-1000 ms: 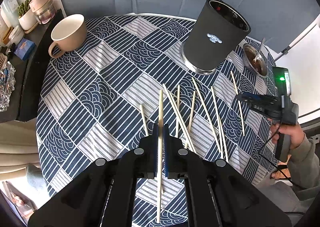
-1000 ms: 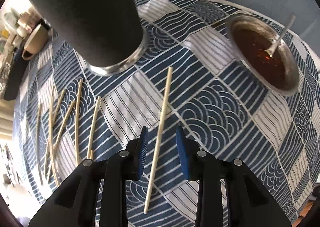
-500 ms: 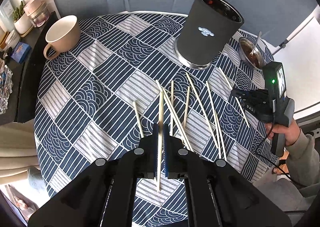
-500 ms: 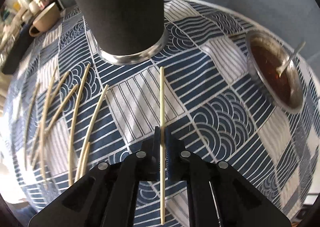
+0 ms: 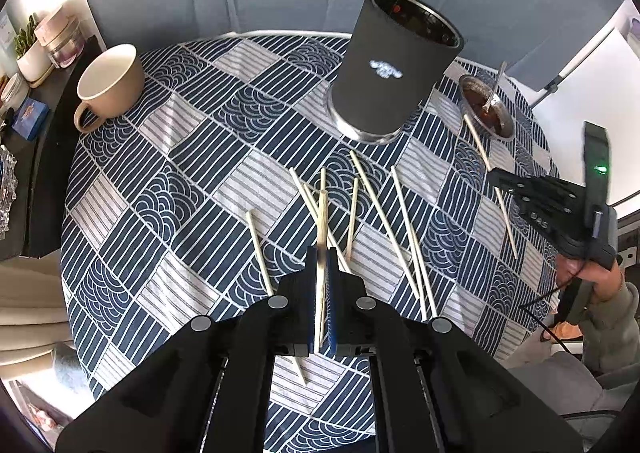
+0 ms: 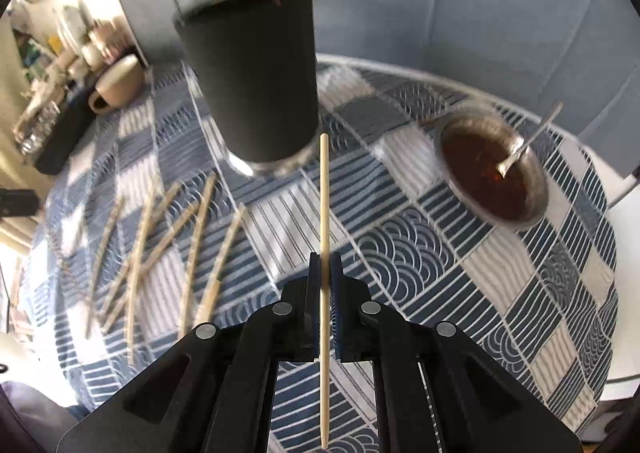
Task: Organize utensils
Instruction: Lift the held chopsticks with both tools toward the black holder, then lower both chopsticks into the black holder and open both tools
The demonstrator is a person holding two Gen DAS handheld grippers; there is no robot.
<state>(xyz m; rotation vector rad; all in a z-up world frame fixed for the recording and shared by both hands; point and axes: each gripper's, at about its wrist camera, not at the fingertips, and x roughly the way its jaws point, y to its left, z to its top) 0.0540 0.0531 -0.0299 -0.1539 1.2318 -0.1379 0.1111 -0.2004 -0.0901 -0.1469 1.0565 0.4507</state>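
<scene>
Several pale wooden chopsticks (image 5: 400, 221) lie scattered on the blue patterned tablecloth (image 5: 160, 181). A tall black utensil holder (image 5: 394, 69) stands at the back; it also shows in the right wrist view (image 6: 256, 85). My left gripper (image 5: 321, 253) is shut on one chopstick (image 5: 322, 221), held above the table. My right gripper (image 6: 325, 259) is shut on another chopstick (image 6: 325, 193), lifted off the cloth and pointing toward the holder. The right gripper also shows at the right of the left wrist view (image 5: 496, 175), with its chopstick (image 5: 480, 149).
A beige mug (image 5: 110, 83) stands at the table's back left. A small metal bowl of brown sauce with a spoon (image 6: 492, 169) sits right of the holder. A dark shelf with jars and a plant (image 5: 36, 53) stands left of the table.
My right gripper closed on a chopstick and lifted it off the cloth toward the holder. My left gripper rose higher with its chopstick.
</scene>
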